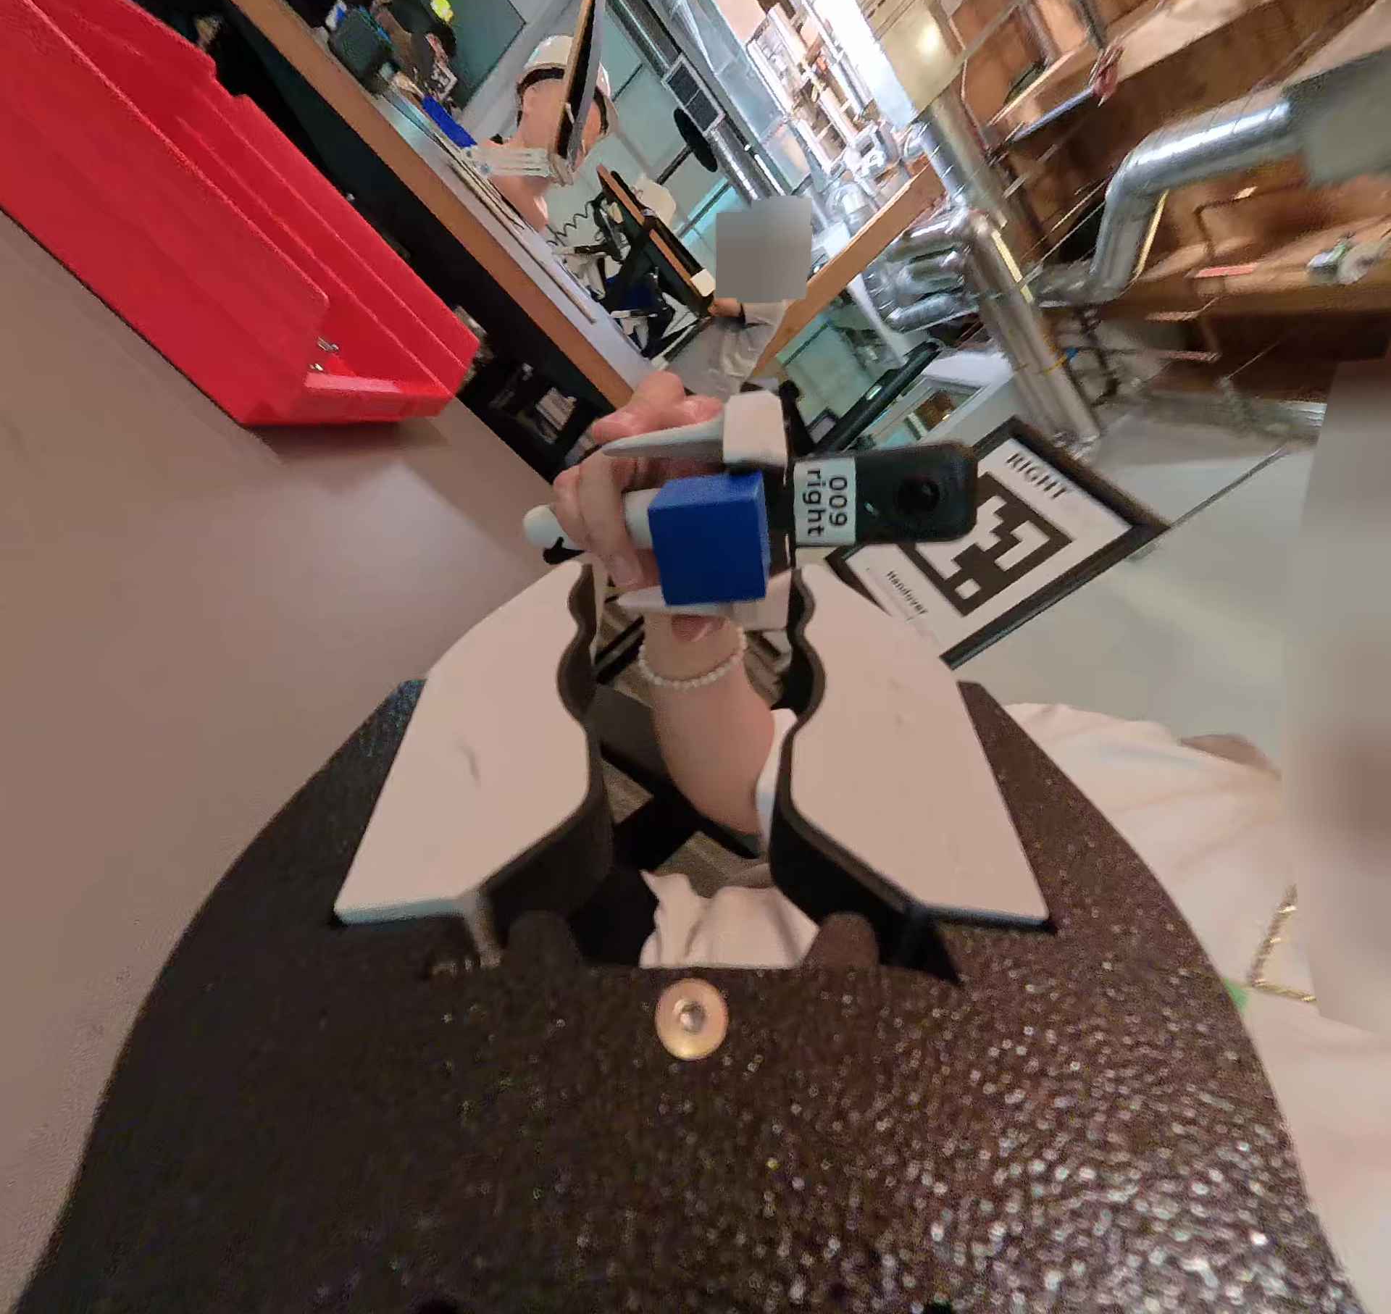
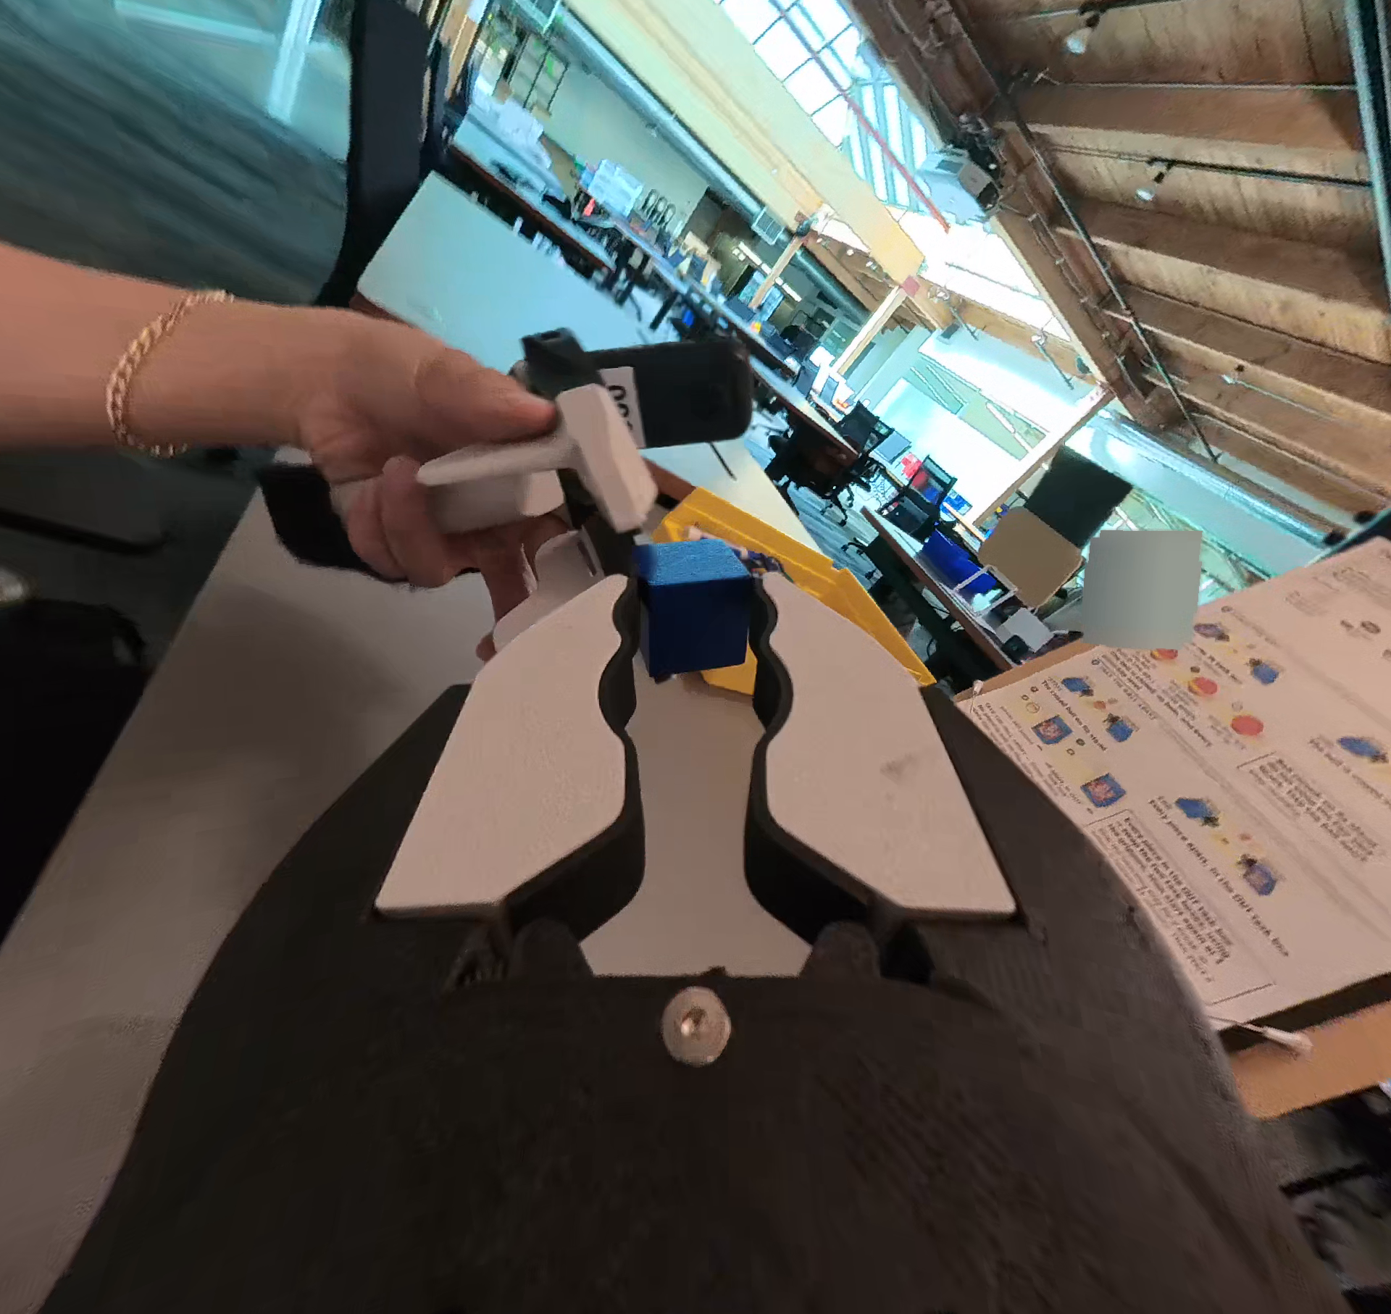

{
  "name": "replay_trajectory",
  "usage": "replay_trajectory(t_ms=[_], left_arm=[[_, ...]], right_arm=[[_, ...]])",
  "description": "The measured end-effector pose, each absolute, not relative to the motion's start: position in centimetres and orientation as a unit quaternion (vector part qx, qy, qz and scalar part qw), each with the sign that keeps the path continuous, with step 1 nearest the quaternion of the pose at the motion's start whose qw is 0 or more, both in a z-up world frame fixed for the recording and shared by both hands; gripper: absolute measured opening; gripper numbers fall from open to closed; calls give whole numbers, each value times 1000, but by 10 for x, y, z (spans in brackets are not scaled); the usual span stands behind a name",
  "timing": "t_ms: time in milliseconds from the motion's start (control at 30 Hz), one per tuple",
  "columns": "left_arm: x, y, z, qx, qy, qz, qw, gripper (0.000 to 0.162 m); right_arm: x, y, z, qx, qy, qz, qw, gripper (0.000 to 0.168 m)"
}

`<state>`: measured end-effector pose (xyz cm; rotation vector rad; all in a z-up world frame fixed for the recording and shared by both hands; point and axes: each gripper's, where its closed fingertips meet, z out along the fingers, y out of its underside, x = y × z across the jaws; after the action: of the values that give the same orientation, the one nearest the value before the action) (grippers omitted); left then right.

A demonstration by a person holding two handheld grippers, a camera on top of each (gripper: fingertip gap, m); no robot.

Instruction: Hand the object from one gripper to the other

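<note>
Ahead of the left gripper (image 1: 689, 623), whose fingers stood spread and empty, the blue cube (image 1: 709, 536) hung in the air beyond the tabletop (image 1: 226, 600) edge, pinched by the right gripper (image 1: 677, 525), one flat face turned toward the camera; a cube, it had no long axis. A red bin (image 1: 188, 224) sat at the tabletop's far left.

From the right wrist, the right gripper (image 2: 696, 600) pinched the cube (image 2: 692, 619) at its fingertips, slightly tilted, the left gripper (image 2: 542, 525) just beside.

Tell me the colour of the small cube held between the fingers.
The small cube is solid blue, shown best in the right wrist view.
</note>
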<state>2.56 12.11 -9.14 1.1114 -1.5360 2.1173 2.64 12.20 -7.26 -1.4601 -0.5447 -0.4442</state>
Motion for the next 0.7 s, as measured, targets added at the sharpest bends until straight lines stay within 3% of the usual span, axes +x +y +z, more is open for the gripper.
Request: replay_trajectory(t_ms=[167,300,400,533,700], left_arm=[[30,121,-100,400,-519,733,181,29],[30,124,-97,383,-516,748,165,27],[31,127,-95,358,-534,756,123,26],[36,141,-85,339,-535,773,38,27],[34,150,-73,291,-552,778,-78,27]], right_arm=[[25,131,-92,-670,-288,-256,634,27],[26,131,-88,-673,-256,-220,658,27],[25,130,-88,-684,-222,-163,675,28],[29,127,-78,-689,-137,-44,710,44],[38,132,-74,-684,-5,93,724,43]])
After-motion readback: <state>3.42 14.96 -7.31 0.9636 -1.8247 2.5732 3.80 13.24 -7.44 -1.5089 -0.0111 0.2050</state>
